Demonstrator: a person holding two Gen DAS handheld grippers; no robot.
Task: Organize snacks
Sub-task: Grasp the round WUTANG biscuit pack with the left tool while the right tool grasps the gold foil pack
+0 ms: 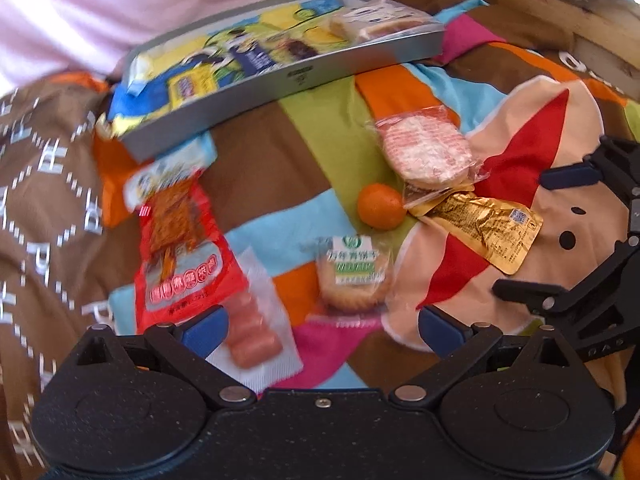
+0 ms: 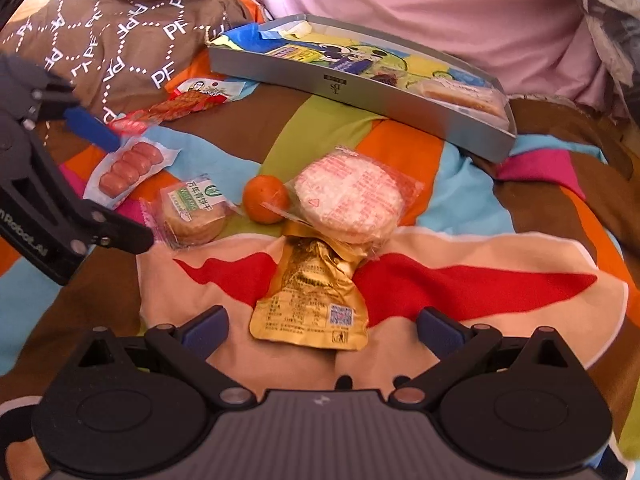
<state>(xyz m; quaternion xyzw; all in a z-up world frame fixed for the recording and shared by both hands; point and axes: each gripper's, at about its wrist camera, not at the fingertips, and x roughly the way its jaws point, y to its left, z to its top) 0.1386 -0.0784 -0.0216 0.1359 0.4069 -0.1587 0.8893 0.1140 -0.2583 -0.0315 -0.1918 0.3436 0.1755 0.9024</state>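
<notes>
Right now both hand-held tools hang wide open and empty over a patchwork quilt (image 2: pixel 472 200). Between the left gripper (image 1: pixel 320 326) fingers lie a clear pack of pink sausages (image 1: pixel 250 334) and a green-labelled round biscuit pack (image 1: pixel 354 278). Just ahead of the right gripper (image 2: pixel 322 328) sits a crinkled gold foil pouch (image 2: pixel 310 300), its top tucked under a pink round cracker pack (image 2: pixel 350 196) beside a small orange (image 2: pixel 265 199). Farther off, a shallow grey tray (image 2: pixel 400 98) holds wrapped snacks.

Bedspread (image 2: pixel 460 200): patchwork of brown, orange, blue, green, pink. Tray (image 2: pixel 360 92): grey. Pouch (image 2: pixel 312 304): gold. Tangerine (image 2: pixel 264 198): orange. Sausage pack (image 1: pixel 252 336): pink.
</notes>
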